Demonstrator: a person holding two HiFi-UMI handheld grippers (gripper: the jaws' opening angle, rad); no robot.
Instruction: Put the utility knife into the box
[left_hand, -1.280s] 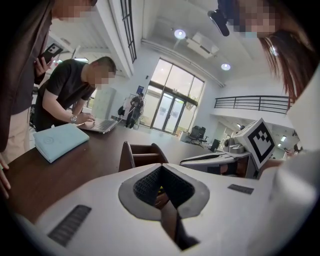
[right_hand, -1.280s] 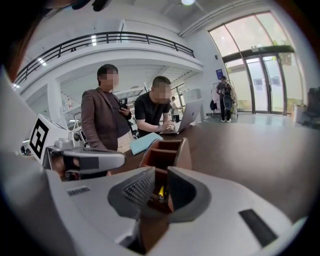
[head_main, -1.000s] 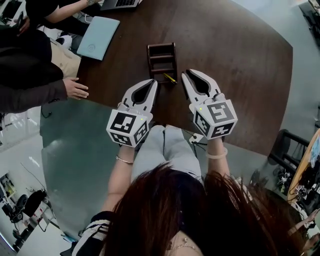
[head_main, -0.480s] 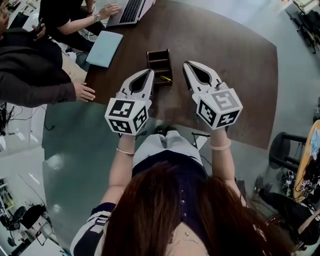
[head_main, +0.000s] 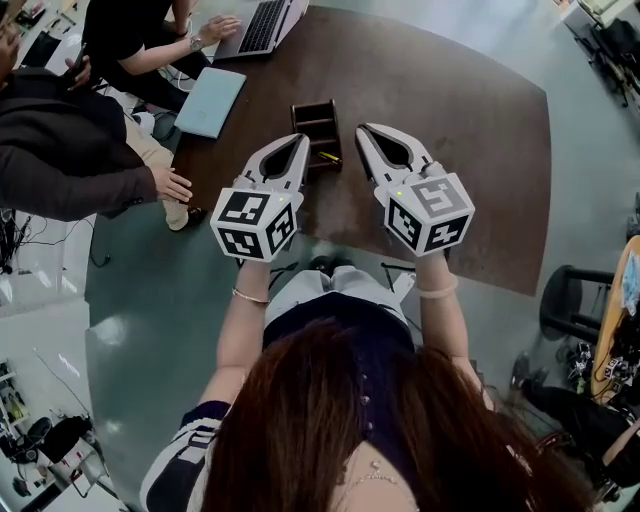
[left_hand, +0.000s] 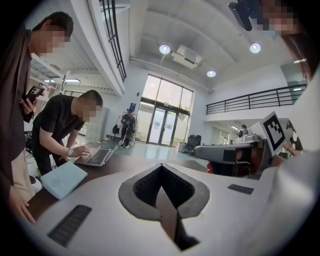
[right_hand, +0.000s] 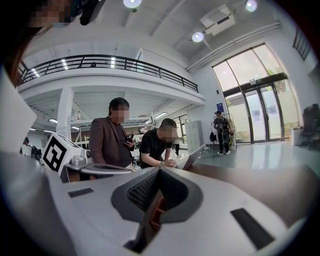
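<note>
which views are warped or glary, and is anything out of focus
Left gripper view: strong fisheye, black corners, ceiling lights flaring, near fingers soft. Right gripper view: same bowing, railing curved, fingers soft. Head view: sharper, glossy floor reflecting light.

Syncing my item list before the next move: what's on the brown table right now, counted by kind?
utility knife: 1
wooden box: 1
teal notebook: 1
laptop: 1
Total: 4
</note>
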